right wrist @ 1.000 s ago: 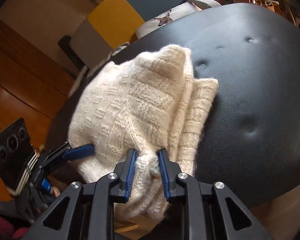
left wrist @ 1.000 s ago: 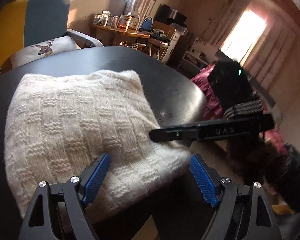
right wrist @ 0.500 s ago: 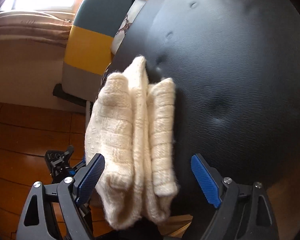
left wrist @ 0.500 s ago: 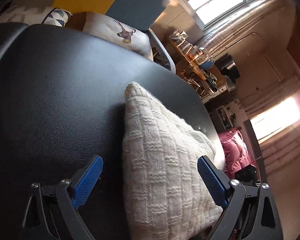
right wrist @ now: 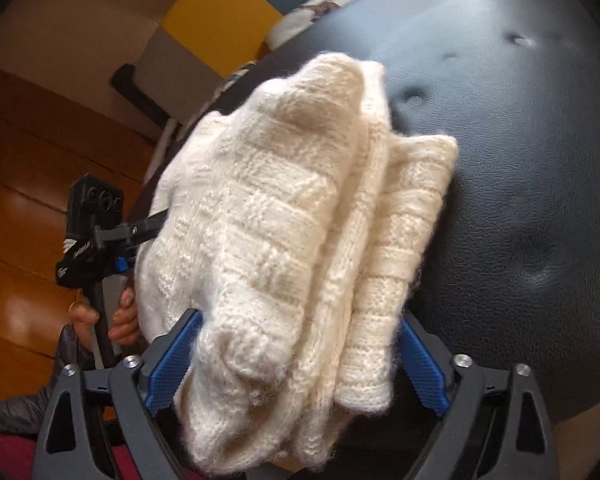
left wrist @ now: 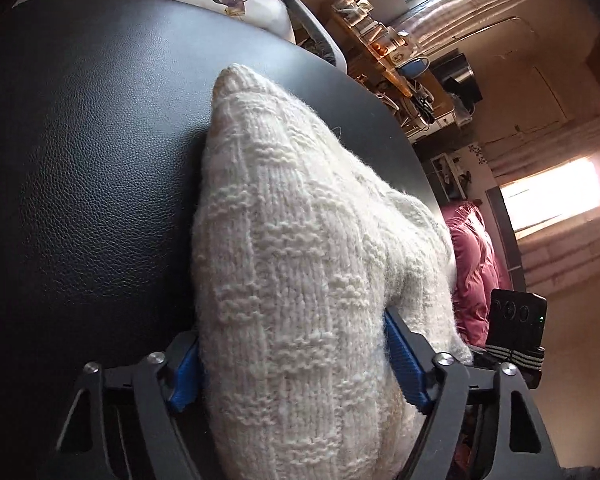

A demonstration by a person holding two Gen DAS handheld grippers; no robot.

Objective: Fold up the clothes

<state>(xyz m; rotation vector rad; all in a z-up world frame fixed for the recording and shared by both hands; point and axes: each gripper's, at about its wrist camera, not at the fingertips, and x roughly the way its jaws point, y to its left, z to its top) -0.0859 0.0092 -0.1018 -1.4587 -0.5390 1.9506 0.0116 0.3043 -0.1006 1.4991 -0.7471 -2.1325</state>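
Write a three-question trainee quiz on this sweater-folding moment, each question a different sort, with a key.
1. True or false: the folded cream sweater lies on a black padded surface.
2. Multiple choice: where does the left hand-held gripper stand relative to the sweater?
A. Hovering well clear of it
B. Its blue fingers straddle the folded bundle, one on each side
C. Pinching a single loose sleeve
3. Fill in: in the right wrist view, the right hand-held gripper has its blue fingers on ____ sides of the sweater's near end.

Key: 1 true; 2 B; 3 both.
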